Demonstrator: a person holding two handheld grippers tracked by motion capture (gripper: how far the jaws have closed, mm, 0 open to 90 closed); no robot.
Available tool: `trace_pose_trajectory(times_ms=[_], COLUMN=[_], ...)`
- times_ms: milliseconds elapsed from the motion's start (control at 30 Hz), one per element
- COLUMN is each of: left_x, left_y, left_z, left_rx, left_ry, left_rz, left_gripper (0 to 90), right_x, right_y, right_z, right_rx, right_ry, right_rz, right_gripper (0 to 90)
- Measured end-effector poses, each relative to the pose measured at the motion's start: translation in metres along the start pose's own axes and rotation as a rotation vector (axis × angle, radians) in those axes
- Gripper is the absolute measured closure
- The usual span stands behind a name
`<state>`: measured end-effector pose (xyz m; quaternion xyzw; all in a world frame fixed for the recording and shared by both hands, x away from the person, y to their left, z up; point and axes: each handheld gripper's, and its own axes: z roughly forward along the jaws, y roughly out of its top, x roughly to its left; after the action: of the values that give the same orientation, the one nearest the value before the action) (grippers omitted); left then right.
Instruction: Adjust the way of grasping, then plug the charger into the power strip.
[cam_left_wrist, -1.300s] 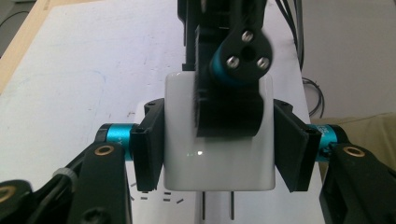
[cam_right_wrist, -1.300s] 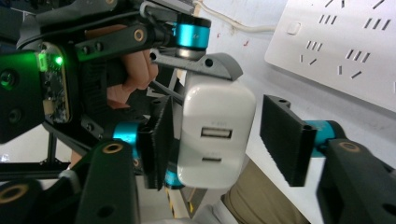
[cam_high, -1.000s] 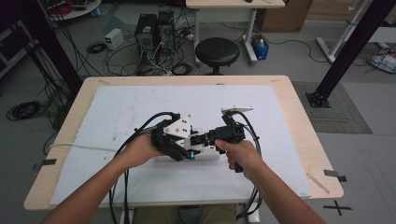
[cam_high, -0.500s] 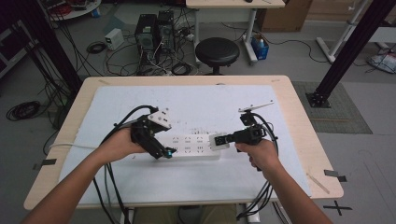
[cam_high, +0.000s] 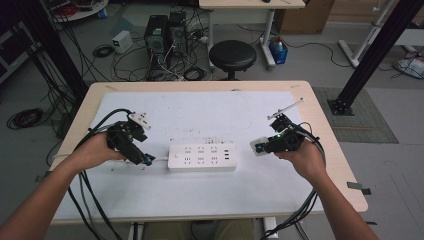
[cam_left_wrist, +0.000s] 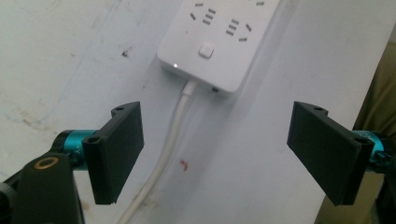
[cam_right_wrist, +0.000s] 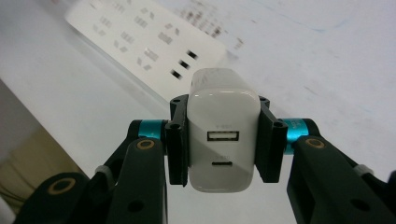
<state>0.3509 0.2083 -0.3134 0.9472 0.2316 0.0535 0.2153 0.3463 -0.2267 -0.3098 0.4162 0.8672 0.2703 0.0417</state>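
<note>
The right gripper (cam_right_wrist: 219, 140) is clamped on a white charger block (cam_right_wrist: 223, 140), whose pads press its two sides; the face toward the camera shows two ports, while its far end, where any prongs would sit, is hidden behind its own body. In the high view the same gripper (cam_high: 260, 146) is held off to the right of the white power strip (cam_high: 202, 157), apart from it, and the charger (cam_high: 258, 146) there is only a small pale patch. In the right gripper view the strip (cam_right_wrist: 140, 42) is blurred, so its sockets read as dark dashes.

The left gripper (cam_left_wrist: 215, 154) has its jaws standing wide with nothing between them but the strip's white cord (cam_left_wrist: 168, 149) lying on the table below (untouched). The strip (cam_left_wrist: 219, 37) is cut off by the top edge there.

In the high view the left gripper (cam_high: 142, 159) sits just left of the strip's cord end. The strip lies near the middle of the white-covered table (cam_high: 210, 112), with open surface on the far side and toward the near edge.
</note>
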Motion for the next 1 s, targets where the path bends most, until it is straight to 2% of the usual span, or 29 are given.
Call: trace_pose_trajectory(times_ms=[33, 100, 200, 233, 267, 333, 400, 500, 600, 800, 1000], left_x=[0.001, 0.002, 0.003, 0.003, 0.004, 0.006, 0.009, 0.011, 0.011, 0.011, 0.012], left_y=[-0.003, -0.005, -0.015, -0.017, -0.018, -0.021, -0.023, -0.026, -0.026, -0.025, -0.030], left_z=[-0.001, -0.003, -0.010, -0.011, -0.012, -0.014, -0.015, -0.016, -0.016, -0.020, -0.019], left_rx=[-0.004, -0.004, 0.006, 0.009, 0.020, 0.042, 0.043, 0.031, 0.023, 0.018, 0.020], left_ry=[-0.002, 0.010, 0.055, 0.065, 0.069, 0.079, 0.094, 0.111, 0.110, 0.111, 0.098], left_rz=[-0.012, -0.003, 0.041, 0.037, 0.030, -0.008, -0.044, -0.058, -0.062, -0.043, -0.042], left_gripper=[18.7, 18.7, 18.6, 18.6, 18.7, 18.6, 18.6, 18.6, 18.6, 18.6, 18.6], right_x=[-0.001, -0.001, -0.004, -0.004, -0.005, -0.006, -0.008, -0.010, -0.010, -0.009, 0.000], right_y=[0.000, 0.000, 0.000, 0.000, 0.001, 0.001, 0.001, -0.001, -0.002, 0.001, 0.010], right_z=[-0.002, -0.004, -0.014, -0.016, -0.018, -0.021, -0.023, -0.025, -0.027, -0.028, -0.026], right_rx=[0.012, 0.017, 0.027, 0.033, 0.038, 0.044, 0.042, 0.035, 0.029, 0.021, 0.040], right_ry=[-0.014, -0.024, -0.044, -0.055, -0.066, -0.081, -0.090, -0.101, -0.101, -0.100, -0.092], right_rz=[-0.016, -0.030, -0.071, -0.080, -0.091, -0.106, -0.111, -0.111, -0.120, -0.125, -0.173], right_gripper=[62.2, 62.1, 62.1, 62.1, 62.1, 62.1, 62.1, 62.1, 62.1, 62.1, 62.1])
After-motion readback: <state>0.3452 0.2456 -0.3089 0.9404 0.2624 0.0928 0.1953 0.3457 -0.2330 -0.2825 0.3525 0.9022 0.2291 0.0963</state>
